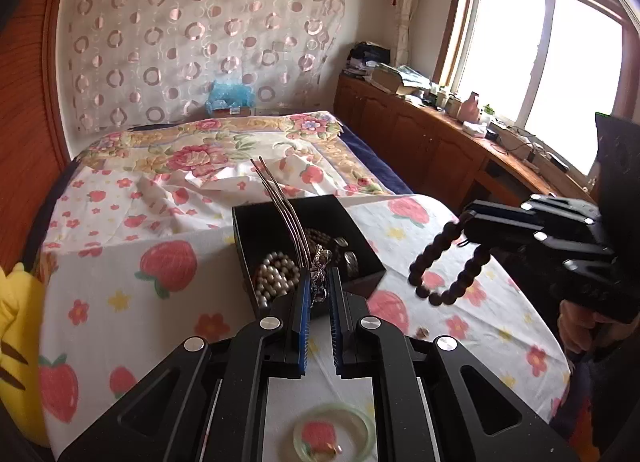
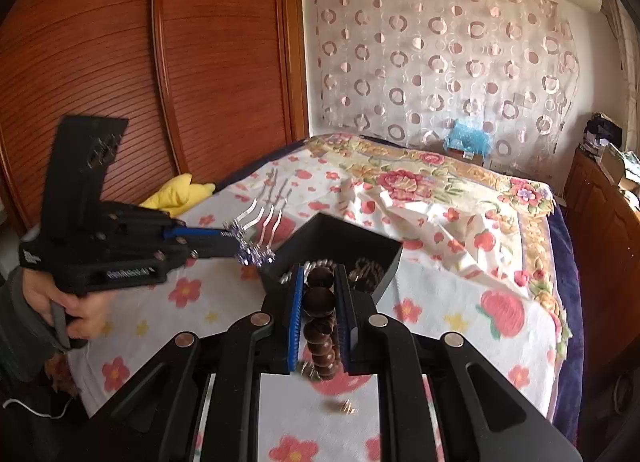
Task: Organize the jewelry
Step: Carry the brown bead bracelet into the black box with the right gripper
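Jewelry in transit, read from left to right. At the left of the right-wrist view my left gripper (image 2: 236, 240) is clamped on a silver hair comb (image 2: 256, 234), its jaws nearly together on the crystal-studded head while the long curved tines fan out beyond the fingertips; in the left-wrist view the same comb (image 1: 288, 217) stands in the centre of the frame, tines rising toward the top. Just past it, centre frame, sits the black jewelry box (image 1: 280, 209) on the strawberry-print bedsheet (image 1: 120, 302), open and already holding a pearl strand (image 1: 276, 274) and darker pieces. At the right of that view my right gripper (image 1: 466, 221) is clamped on a dark wooden bead bracelet (image 1: 448, 266), which hangs as a loop below the jaws, clear of the sheet. A pale green bangle (image 1: 368, 422) lies at the bottom centre, on the sheet. I judge the comb light and stiff, but its thin tines likely bend and its stones likely chip, so the head is the place to hold. I judge the bracelet light, limp and swinging, its round beads apt to roll between the pads; the bangle looks hard, smooth and breakable.
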A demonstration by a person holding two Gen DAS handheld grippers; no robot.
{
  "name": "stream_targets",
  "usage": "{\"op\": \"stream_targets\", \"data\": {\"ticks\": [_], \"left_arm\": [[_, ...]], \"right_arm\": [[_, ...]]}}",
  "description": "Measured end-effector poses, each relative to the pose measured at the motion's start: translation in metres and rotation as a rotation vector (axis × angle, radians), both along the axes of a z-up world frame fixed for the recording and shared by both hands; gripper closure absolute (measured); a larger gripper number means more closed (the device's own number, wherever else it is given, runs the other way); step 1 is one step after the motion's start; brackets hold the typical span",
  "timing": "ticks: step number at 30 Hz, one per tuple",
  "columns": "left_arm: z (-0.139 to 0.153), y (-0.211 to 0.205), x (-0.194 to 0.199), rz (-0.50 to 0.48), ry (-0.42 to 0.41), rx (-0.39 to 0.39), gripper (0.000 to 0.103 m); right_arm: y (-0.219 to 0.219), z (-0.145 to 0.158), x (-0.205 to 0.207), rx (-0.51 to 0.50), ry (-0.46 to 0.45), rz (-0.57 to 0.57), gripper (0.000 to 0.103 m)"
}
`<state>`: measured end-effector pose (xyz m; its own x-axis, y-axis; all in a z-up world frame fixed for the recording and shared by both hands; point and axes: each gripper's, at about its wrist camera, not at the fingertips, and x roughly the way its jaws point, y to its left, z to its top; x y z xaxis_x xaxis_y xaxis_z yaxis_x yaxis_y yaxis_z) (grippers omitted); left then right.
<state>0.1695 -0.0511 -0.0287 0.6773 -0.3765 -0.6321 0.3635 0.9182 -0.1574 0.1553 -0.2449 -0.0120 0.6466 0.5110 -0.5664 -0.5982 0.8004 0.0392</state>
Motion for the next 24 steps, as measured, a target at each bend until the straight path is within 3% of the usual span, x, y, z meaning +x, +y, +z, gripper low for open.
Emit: {"op": "stream_targets", "data": {"ticks": [11,19,24], "left_arm": [[-0.021,-0.012,0.052,-0.036,0.06,0.011,0.095],[-0.03,-0.014,0.06,-0.04,0.076,0.028,0.094],[-0.023,-0.002,0.055,0.0,0.034,0.047,0.078]], "right_arm": [[0.006,0.013,0.048,0.014,-0.013,0.0,0.086],[0.018,0.009,0.073,0.01,-0.003,0.017,0.086],[0.029,0.006,0.088,0.01,0.006,0.027,0.086]]}}
